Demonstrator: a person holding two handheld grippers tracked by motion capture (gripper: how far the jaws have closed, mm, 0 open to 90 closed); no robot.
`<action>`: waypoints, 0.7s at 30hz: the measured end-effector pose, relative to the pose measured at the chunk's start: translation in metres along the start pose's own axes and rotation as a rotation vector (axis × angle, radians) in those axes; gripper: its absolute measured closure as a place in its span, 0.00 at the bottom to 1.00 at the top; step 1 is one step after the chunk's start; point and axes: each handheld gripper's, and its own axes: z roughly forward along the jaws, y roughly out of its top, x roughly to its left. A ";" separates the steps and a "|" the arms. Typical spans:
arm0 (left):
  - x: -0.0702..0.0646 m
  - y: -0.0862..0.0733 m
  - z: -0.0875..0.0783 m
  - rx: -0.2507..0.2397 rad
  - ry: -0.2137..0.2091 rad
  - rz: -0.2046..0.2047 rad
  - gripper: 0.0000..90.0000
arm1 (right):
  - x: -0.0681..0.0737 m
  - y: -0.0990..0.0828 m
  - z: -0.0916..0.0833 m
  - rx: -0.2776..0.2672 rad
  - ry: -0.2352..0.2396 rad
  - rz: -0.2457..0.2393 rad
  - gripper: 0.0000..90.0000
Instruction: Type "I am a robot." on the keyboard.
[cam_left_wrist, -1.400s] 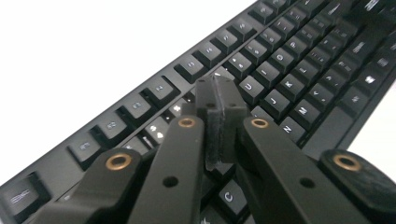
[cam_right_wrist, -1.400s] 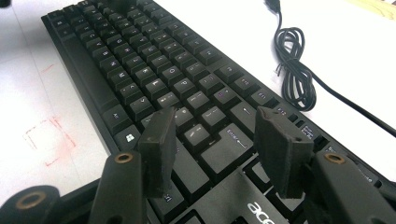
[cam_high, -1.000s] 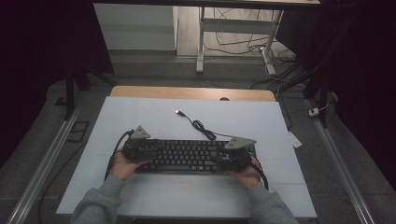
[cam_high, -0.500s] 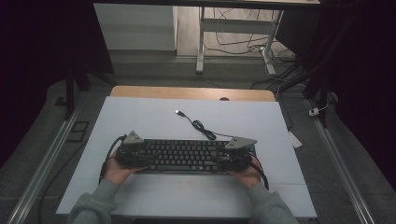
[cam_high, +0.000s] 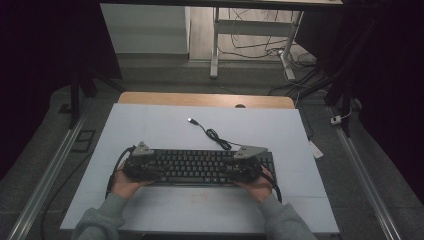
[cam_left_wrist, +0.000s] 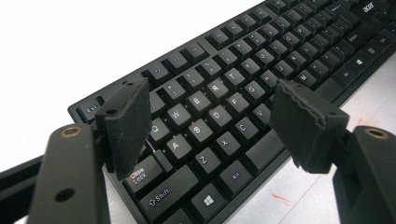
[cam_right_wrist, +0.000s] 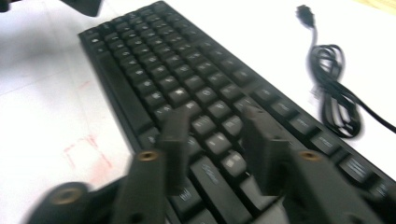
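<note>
Jaws of the left gripper (cam_left_wrist: 212, 121) spread wide, just been opening, pads clear above the letter keys at the left end of the black keyboard (cam_left_wrist: 243, 93), nothing clamped between them. Readable on keycaps there: Esc, Caps Lock, Shift, Alt, letters Q, W, A, S, Z, plus "acer" printed near the far corner. Right gripper (cam_right_wrist: 215, 140) blurred, jaws narrower, just been closing, hovering over keys at the keyboard's right end, nothing seen pinched. Beyond it, coiled black cable (cam_right_wrist: 334, 98) ending in a USB plug (cam_right_wrist: 306, 11) on the white mat (cam_right_wrist: 46, 93). From above: keyboard lying flat on the near half of the mat, both hands at its ends; keycap legends unreadable there.
</note>
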 end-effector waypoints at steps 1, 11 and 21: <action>0.000 0.000 0.000 0.001 0.000 0.001 0.33 | 0.002 0.002 0.002 0.004 0.012 -0.005 0.83; 0.000 0.000 0.001 0.006 -0.001 0.006 0.33 | 0.016 0.010 0.033 0.090 0.019 -0.067 1.00; -0.001 0.000 0.002 0.013 -0.005 0.012 0.32 | 0.019 0.008 0.046 0.121 0.014 -0.074 1.00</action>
